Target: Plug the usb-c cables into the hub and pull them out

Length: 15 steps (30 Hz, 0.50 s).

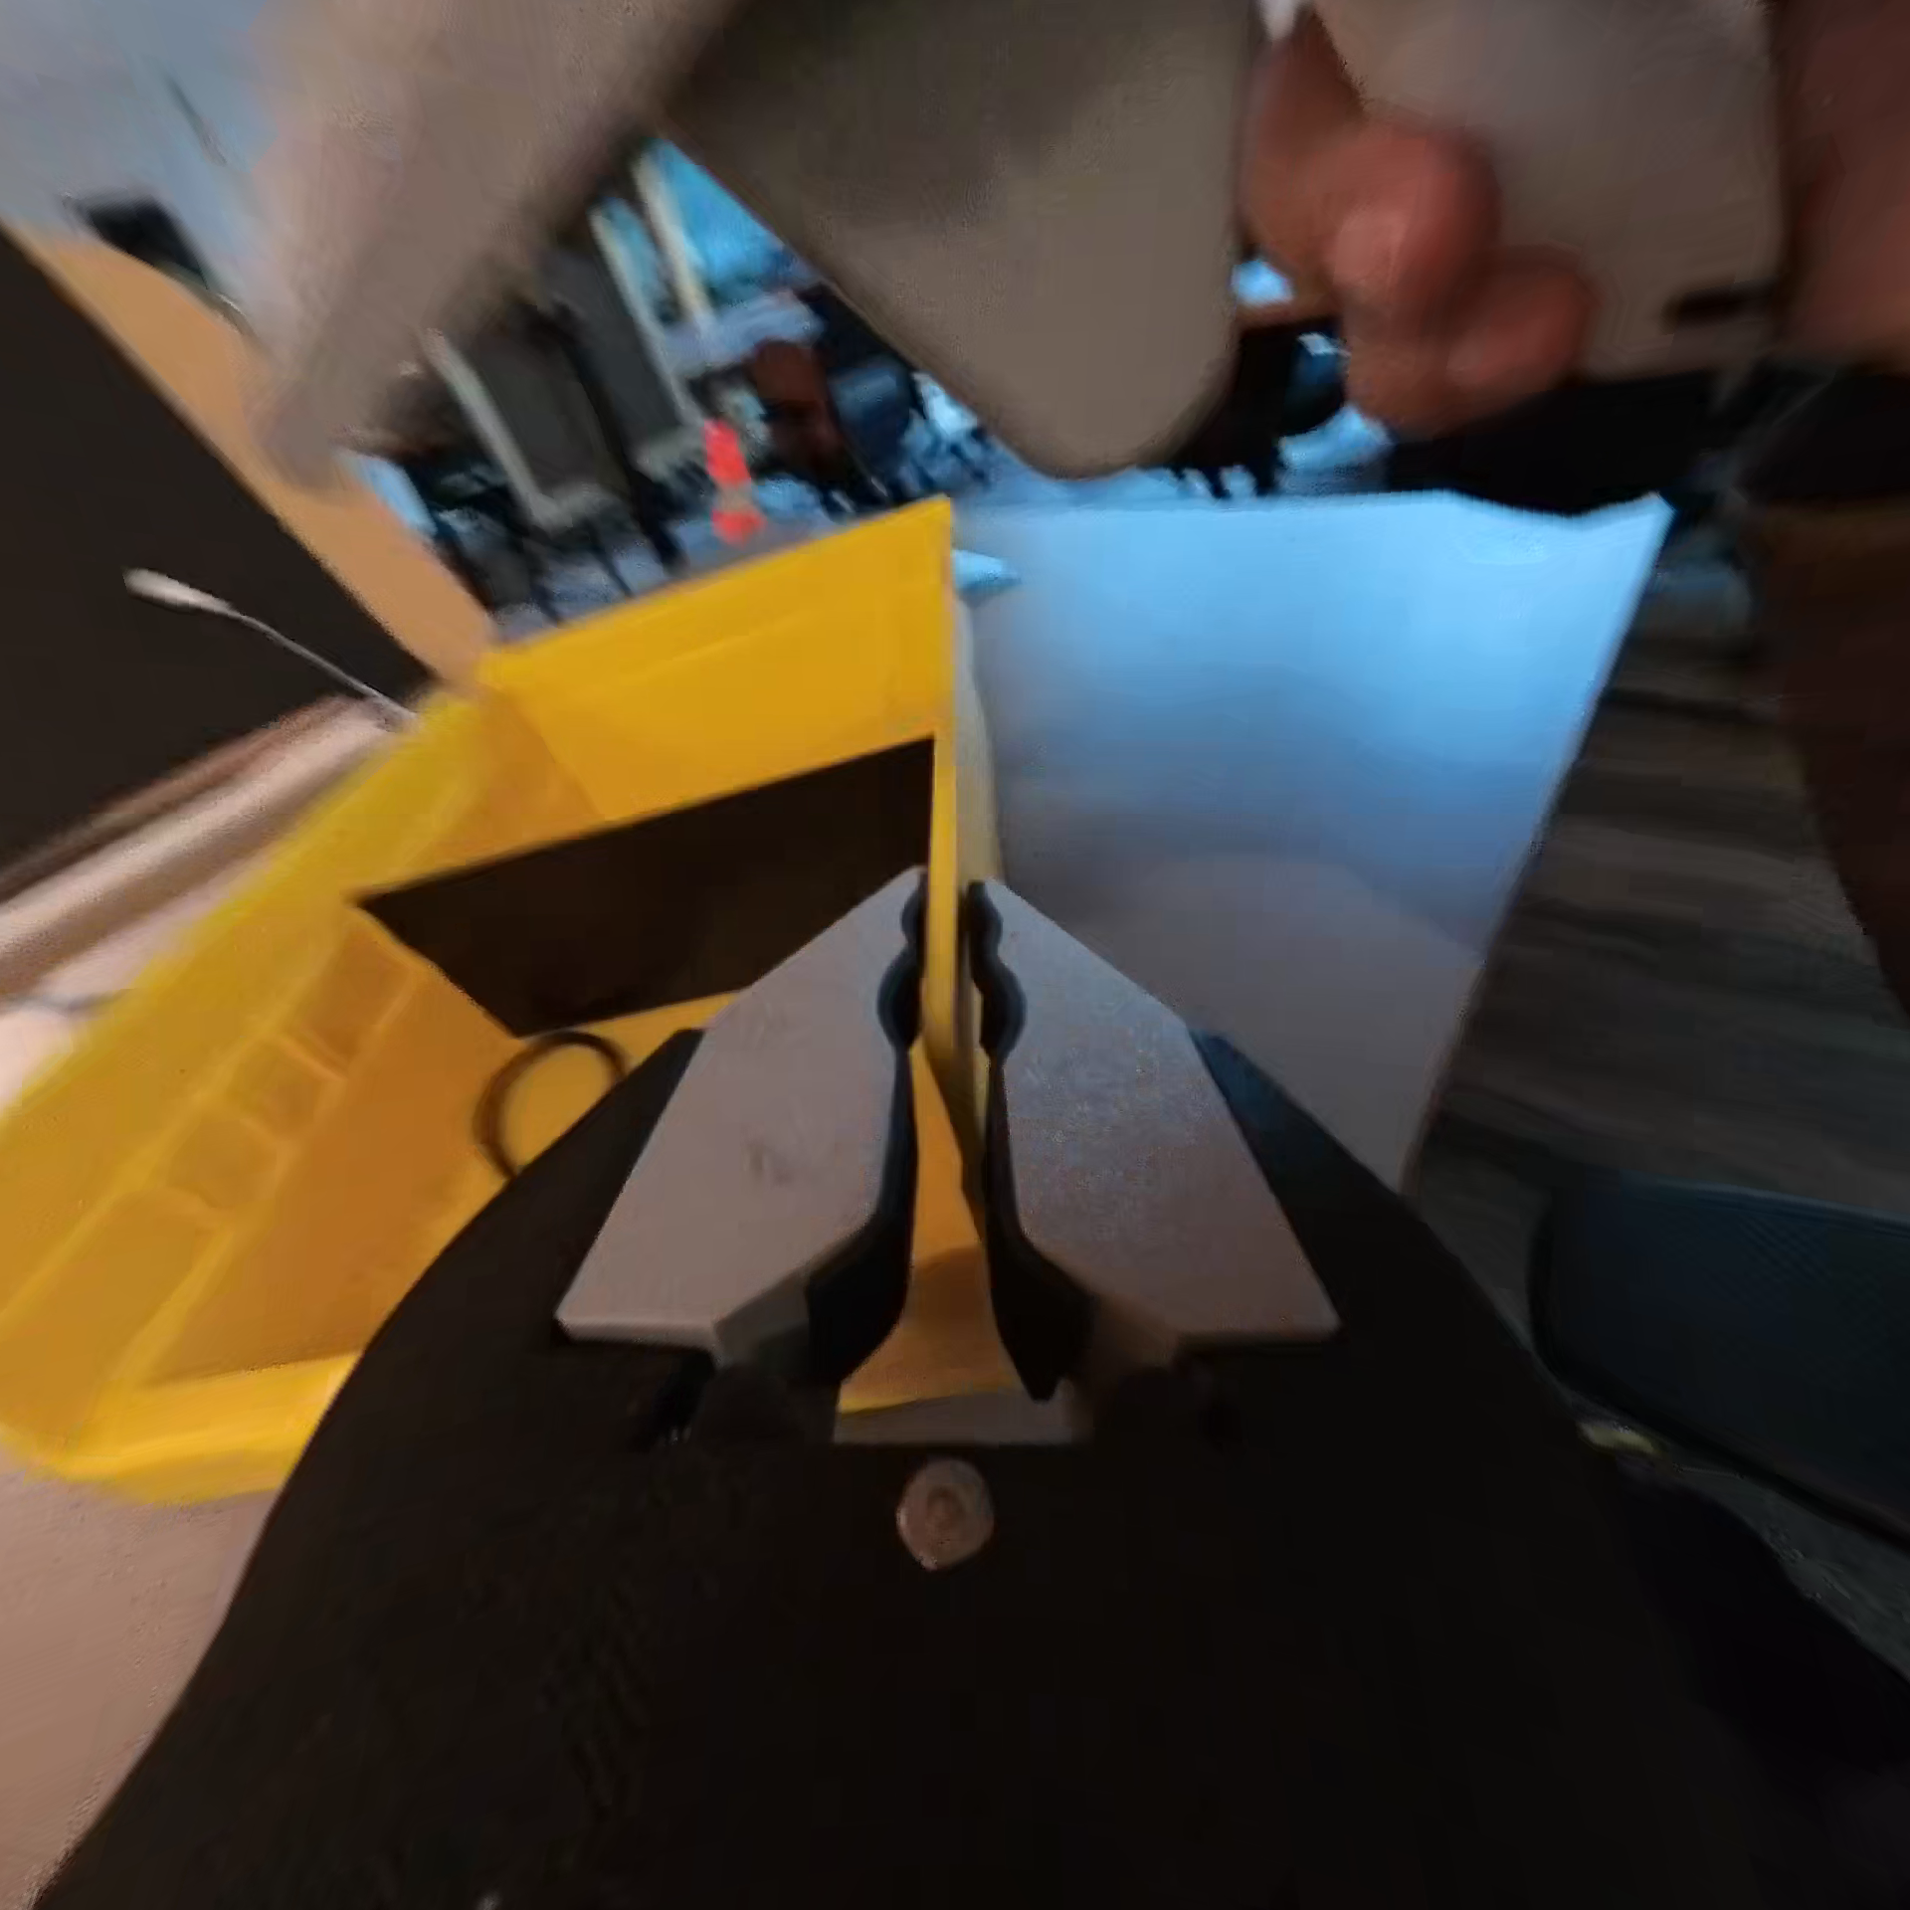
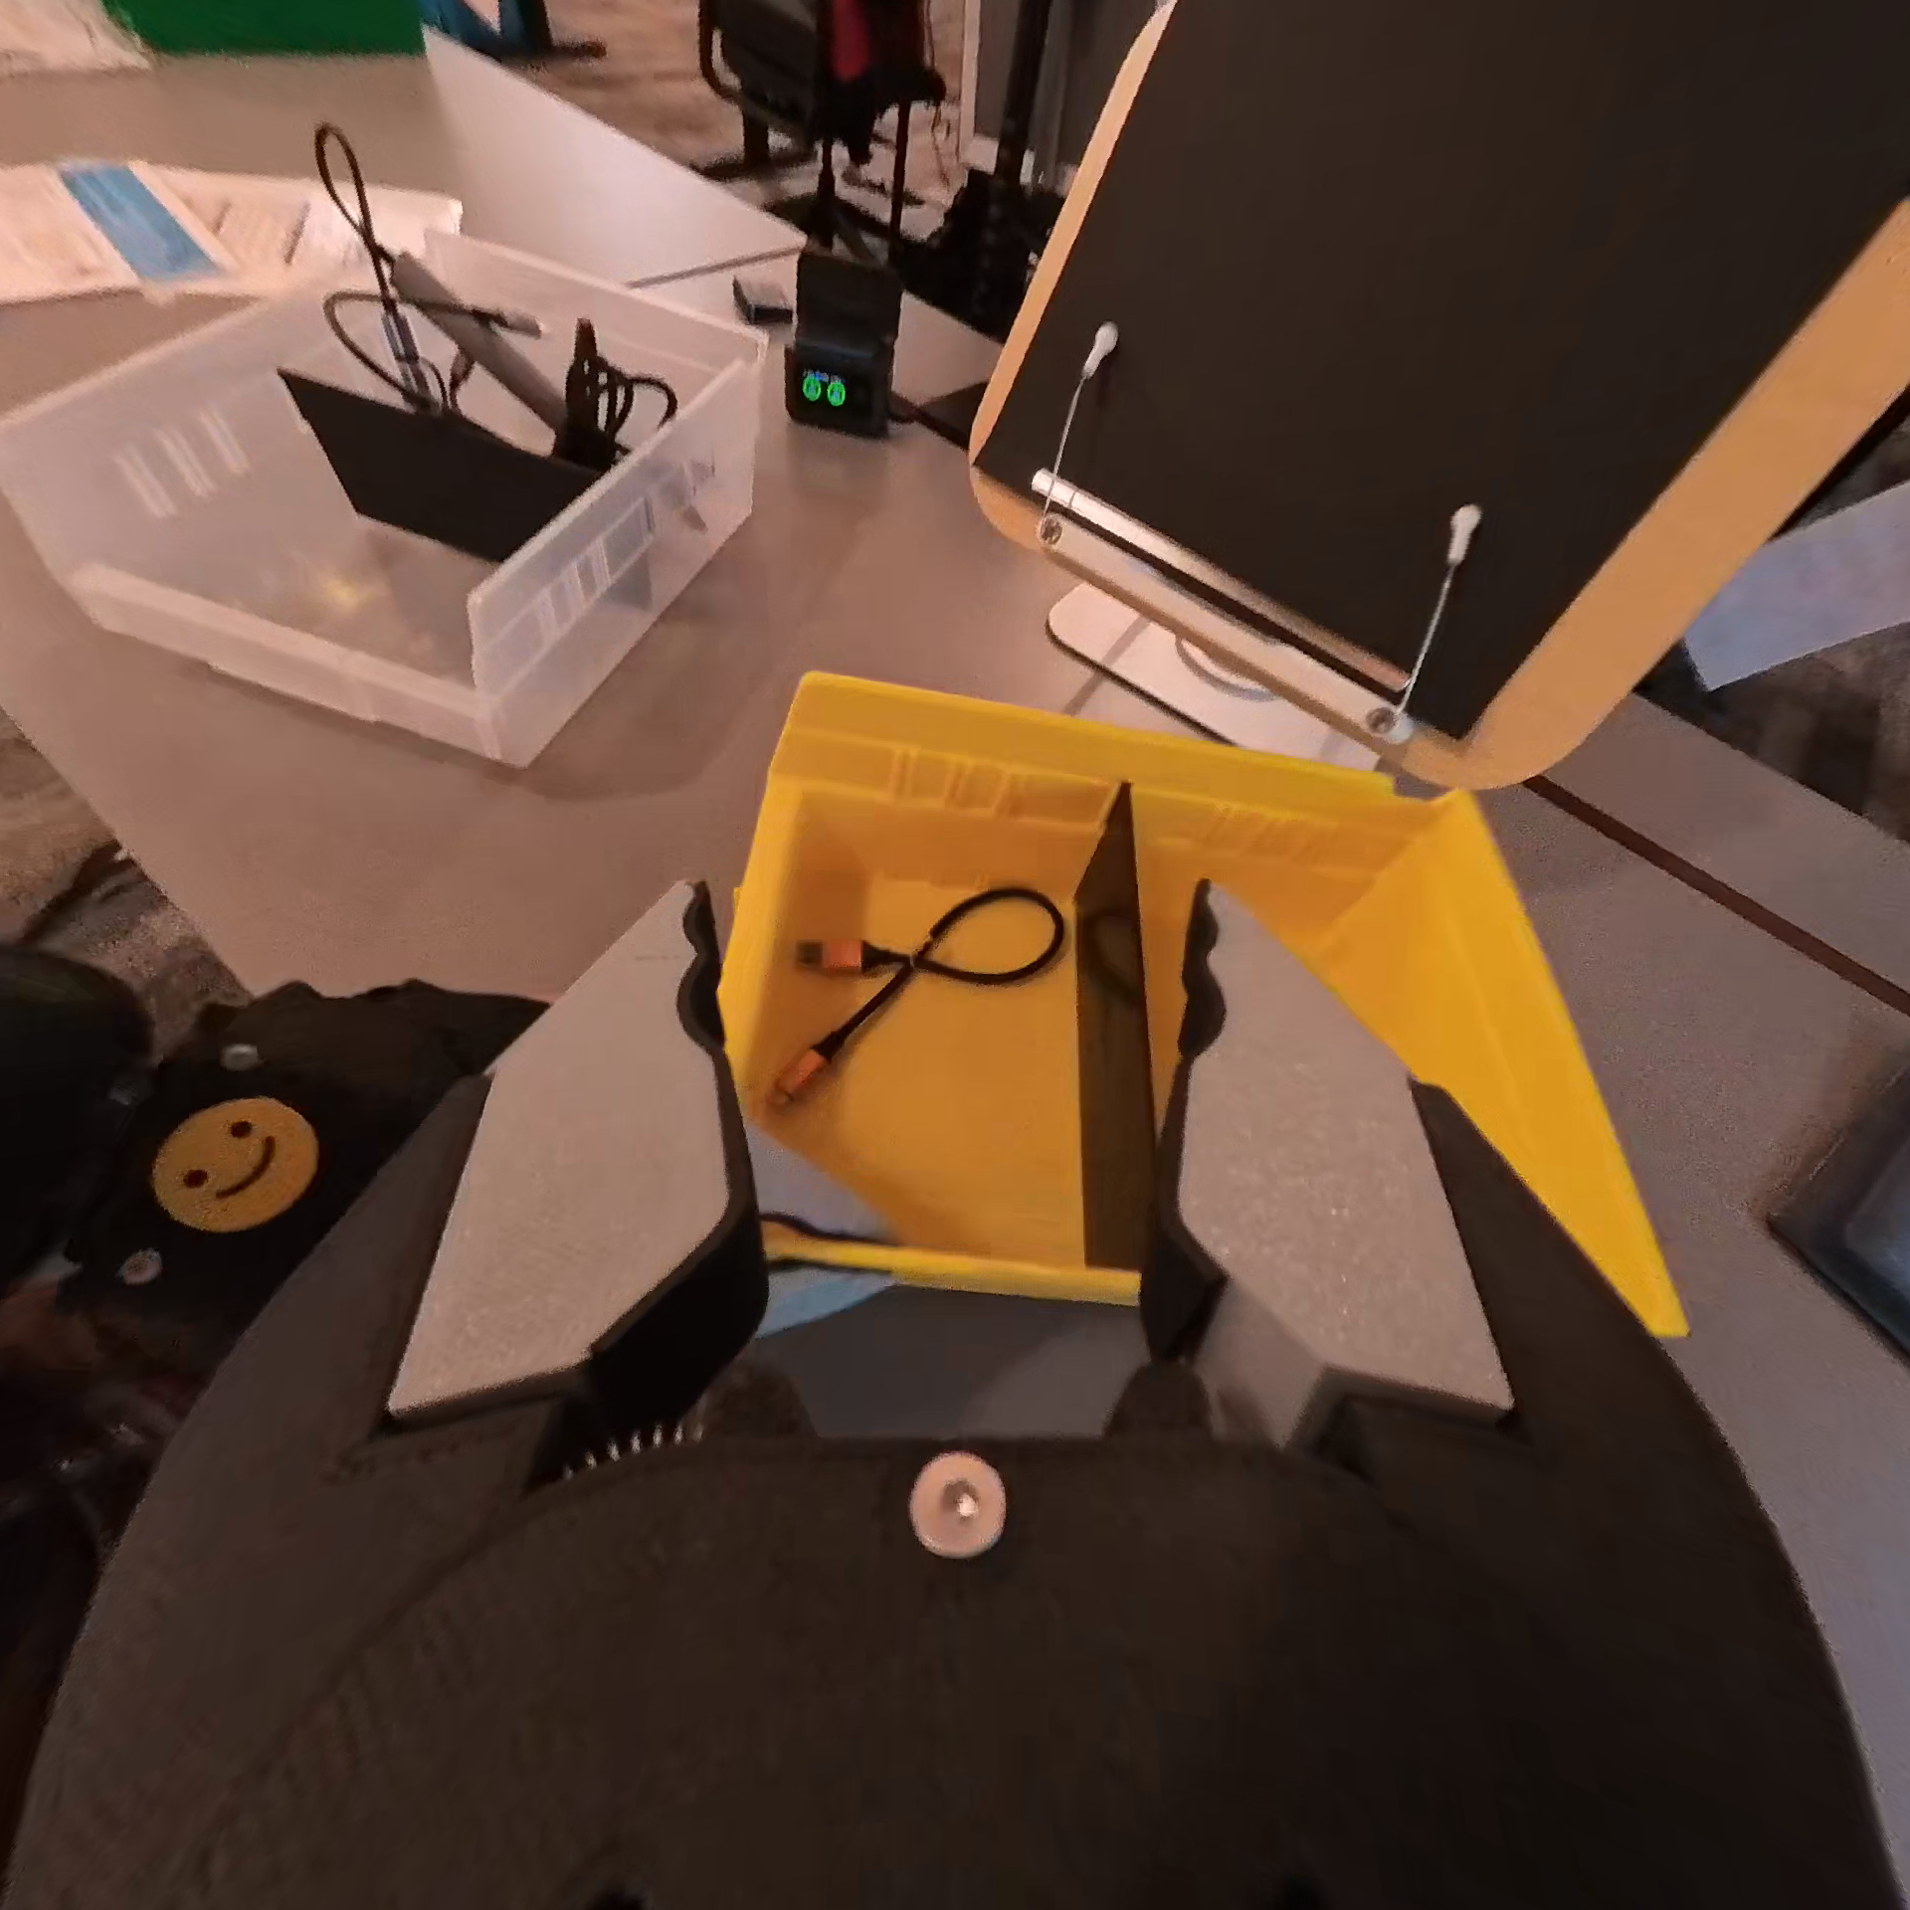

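Left gripper [image 1: 943, 966] sits low and level, its 2 fingers pinched tight on the yellow bin [image 2: 1395, 961]'s side wall. Right gripper [image 2: 951, 982] looks steeply down over the bin's near rim at the bench's front edge, jaws spread wide, holding nothing. Between its fingertips, the black orange-tipped cable [image 2: 920, 977] lies coiled left of the bin's black divider [image 2: 1114, 1034].

Second cable [image 2: 1111, 946] behind black divider [image 2: 1114, 1044]
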Motion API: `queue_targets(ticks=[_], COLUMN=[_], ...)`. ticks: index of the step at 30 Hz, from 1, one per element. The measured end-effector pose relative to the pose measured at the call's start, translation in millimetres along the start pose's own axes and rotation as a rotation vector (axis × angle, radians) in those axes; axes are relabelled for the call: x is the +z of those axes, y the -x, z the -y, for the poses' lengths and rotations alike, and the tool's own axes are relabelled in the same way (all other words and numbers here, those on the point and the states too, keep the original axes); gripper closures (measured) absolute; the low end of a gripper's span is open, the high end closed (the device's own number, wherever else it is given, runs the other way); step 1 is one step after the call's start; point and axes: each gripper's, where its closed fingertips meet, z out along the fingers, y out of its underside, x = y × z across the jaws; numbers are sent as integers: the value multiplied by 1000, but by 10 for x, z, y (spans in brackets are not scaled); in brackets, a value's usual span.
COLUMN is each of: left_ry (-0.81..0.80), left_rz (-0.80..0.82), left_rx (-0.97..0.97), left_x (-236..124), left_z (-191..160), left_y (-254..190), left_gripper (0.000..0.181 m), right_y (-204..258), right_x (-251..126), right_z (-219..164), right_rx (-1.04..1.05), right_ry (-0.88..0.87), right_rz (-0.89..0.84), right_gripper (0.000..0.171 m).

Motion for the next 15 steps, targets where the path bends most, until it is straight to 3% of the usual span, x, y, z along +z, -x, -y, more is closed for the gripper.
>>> queue_targets(ticks=[1, 3, 7, 11, 15], left_ry=[53, 81, 128, 168, 325], left_rz=[-41, -12, -129, 69, 221], left_rx=[-3, -18, -129, -120, -141], left_x=[45, -11, -525, -1179, -1713], left_z=[-124, -236, -308, -485, -998], left_y=[-98, -70, 20, 727, 1325], left_gripper=[179, 170, 127, 123, 118], right_y=[5, -9, 198, 596, 798], right_x=[24, 37, -30, 124, 431], right_z=[-38, -89, -69, -215, -584], right_rx=[-11, -33, -81, -200, -320], right_ry=[19, 43, 35, 141, 351], right_rz=[4, -6, 81, 170, 169], right_gripper=[84, 88, 94, 95, 105])
